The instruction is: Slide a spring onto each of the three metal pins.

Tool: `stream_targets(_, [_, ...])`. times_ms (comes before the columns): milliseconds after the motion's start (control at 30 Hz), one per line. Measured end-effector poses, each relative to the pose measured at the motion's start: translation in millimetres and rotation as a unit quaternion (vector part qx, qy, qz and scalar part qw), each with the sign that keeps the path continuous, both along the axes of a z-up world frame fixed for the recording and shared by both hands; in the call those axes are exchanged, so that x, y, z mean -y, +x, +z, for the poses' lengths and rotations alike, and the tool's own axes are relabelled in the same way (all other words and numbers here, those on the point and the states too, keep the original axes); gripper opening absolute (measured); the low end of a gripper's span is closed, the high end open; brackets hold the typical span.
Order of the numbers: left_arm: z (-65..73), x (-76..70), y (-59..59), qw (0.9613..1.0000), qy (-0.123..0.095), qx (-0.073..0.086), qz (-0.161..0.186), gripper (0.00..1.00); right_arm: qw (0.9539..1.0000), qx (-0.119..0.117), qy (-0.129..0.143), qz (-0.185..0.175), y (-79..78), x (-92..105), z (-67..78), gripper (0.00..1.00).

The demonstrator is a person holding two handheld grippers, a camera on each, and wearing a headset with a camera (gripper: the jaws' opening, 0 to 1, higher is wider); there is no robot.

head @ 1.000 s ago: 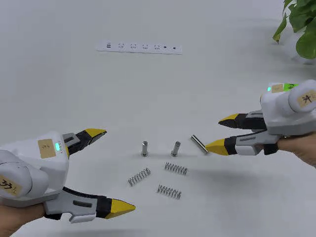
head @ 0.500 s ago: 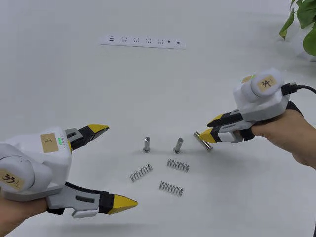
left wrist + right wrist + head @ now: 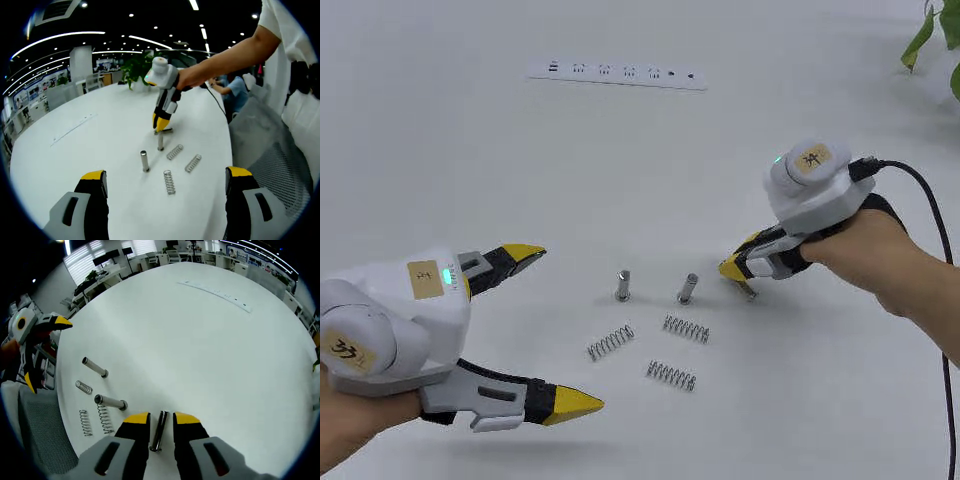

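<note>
Two metal pins [image 3: 623,285] [image 3: 688,289] stand upright mid-table. A third pin [image 3: 748,290] lies flat to their right. My right gripper [image 3: 734,268] points down over it, jaws narrowed. In the right gripper view the lying pin [image 3: 159,430] sits between the yellow fingertips with a small gap on each side. Three springs [image 3: 610,342] [image 3: 685,328] [image 3: 671,375] lie loose in front of the pins. My left gripper [image 3: 555,330] hovers wide open at the near left, holding nothing. The left gripper view has the springs [image 3: 168,181] and upright pins [image 3: 144,161] ahead of it.
A white power strip [image 3: 618,75] lies at the far side of the white table. Plant leaves [image 3: 940,30] hang in at the top right corner. A black cable [image 3: 920,210] trails from the right gripper along the person's arm.
My right gripper has moved left and down onto the lying pin, and its jaws have narrowed around it. The left gripper has stayed wide open in place.
</note>
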State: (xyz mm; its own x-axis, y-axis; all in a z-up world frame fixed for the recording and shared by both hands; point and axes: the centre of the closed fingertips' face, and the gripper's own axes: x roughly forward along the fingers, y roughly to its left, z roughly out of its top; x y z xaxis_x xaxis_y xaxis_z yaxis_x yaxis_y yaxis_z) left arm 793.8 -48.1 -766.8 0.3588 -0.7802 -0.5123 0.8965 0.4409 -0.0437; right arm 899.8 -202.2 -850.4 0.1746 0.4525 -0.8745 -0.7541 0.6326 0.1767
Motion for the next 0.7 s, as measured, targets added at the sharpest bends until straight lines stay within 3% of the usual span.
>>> stream_targets(167, [-0.1,0.0,0.7,1.0,-0.001,-0.001,0.001,1.0,0.9999,-0.007,-0.014,0.004,-0.7,-1.0,-6.8,0.18])
stream_targets(700, [-0.6,-2.1,1.5,1.0,-0.004,-0.002,0.005,1.0,0.9983,0.005,-0.049,0.031,4.1,-1.7,-15.1,0.12])
